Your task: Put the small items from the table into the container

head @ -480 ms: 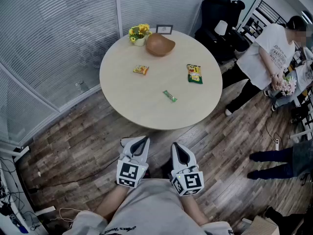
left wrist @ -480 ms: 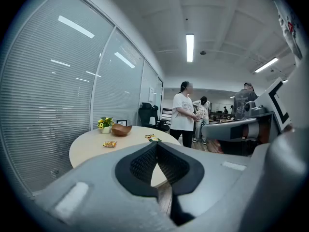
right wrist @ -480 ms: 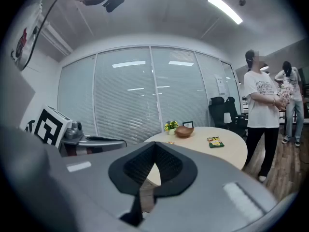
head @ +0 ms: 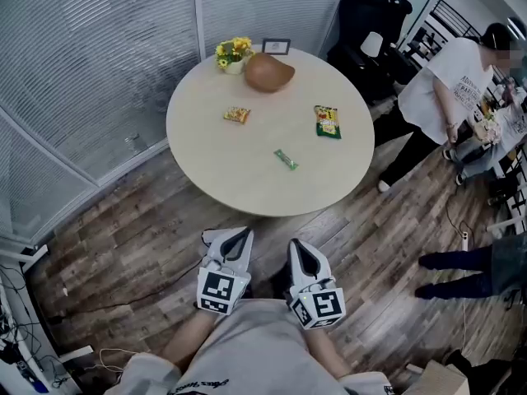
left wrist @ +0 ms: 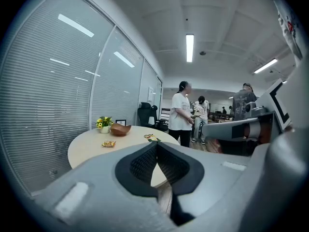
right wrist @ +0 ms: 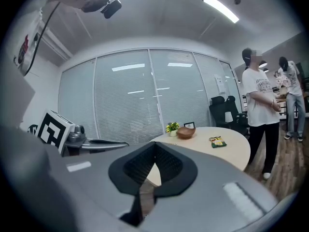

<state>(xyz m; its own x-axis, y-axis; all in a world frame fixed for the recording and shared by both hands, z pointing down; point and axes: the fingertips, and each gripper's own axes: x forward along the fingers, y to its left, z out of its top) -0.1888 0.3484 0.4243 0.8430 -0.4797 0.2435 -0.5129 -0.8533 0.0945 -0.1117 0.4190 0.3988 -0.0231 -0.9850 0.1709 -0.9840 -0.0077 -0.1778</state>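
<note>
The left tongs [head: 237,239] and the right tongs [head: 298,252] hang side by side over the wooden plank floor [head: 123,245]. They are close to the holder's body and short of the near edge of the round beige surface [head: 239,179]. Each pair is pressed together at the tips with nothing between its pads, as both gripper views show.

Three small items lie on the surface, well apart from one another. An orange snack packet [head: 237,116] sits left of centre, and a green and yellow snack bag [head: 327,123] lies to the right. A slim green wrapped bar [head: 286,160] is the one nearest the tongs. The brown wooden bowl [head: 269,73] stands at the far edge, and all three items lie outside it. Just left of the bowl is a small white pot of yellow flowers [head: 233,56], and a small framed card [head: 277,46] stands behind it. A person in a white T-shirt [head: 449,89] stands on the floor to the far right, beyond black office chairs [head: 375,23].
</note>
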